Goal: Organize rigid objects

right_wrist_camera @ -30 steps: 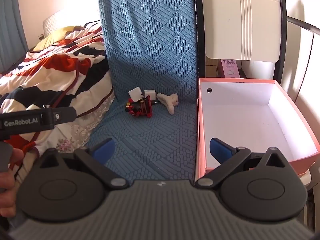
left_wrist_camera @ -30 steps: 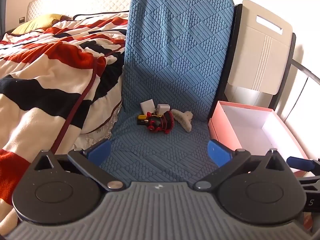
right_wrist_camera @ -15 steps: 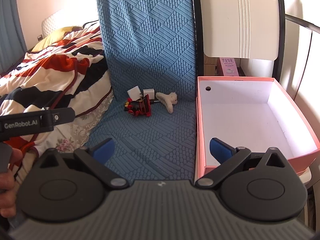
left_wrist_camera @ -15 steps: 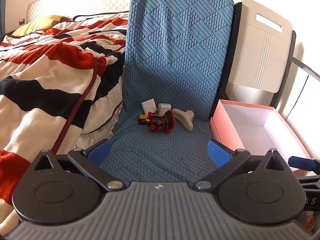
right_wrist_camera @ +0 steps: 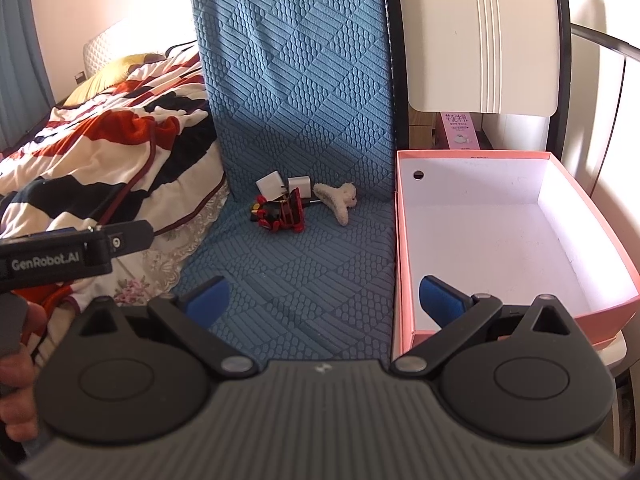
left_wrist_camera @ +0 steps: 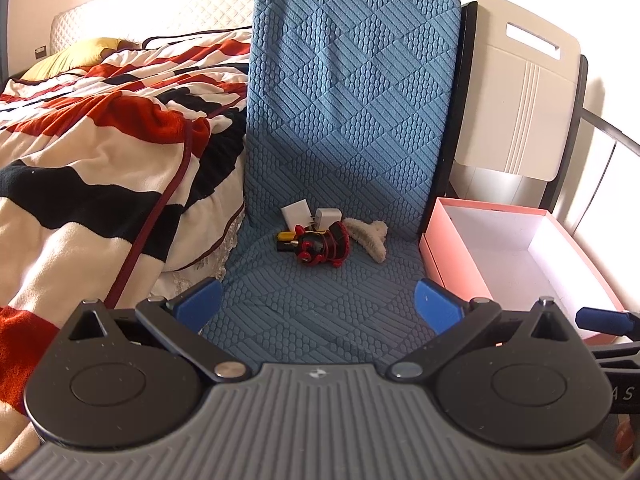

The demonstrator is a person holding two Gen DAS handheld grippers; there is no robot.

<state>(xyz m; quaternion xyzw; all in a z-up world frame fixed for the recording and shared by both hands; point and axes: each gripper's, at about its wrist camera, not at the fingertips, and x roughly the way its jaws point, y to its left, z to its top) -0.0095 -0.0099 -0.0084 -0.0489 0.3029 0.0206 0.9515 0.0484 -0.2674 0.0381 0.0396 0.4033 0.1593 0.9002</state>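
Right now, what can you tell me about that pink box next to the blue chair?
The pink box is an open rectangular box that looks like cardboard, pink outside and white inside, with no lid on it. One end wall has a small round hole. Nothing lies inside. It sits level on a pale surface, its long side against the blue chair seat. The right gripper hangs open above its near corner, not touching it.

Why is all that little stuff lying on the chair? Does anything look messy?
Yes: two white chargers, a red and black toy and a fuzzy hair claw sit jumbled at the back of the blue seat, while the pink box beside it is empty.
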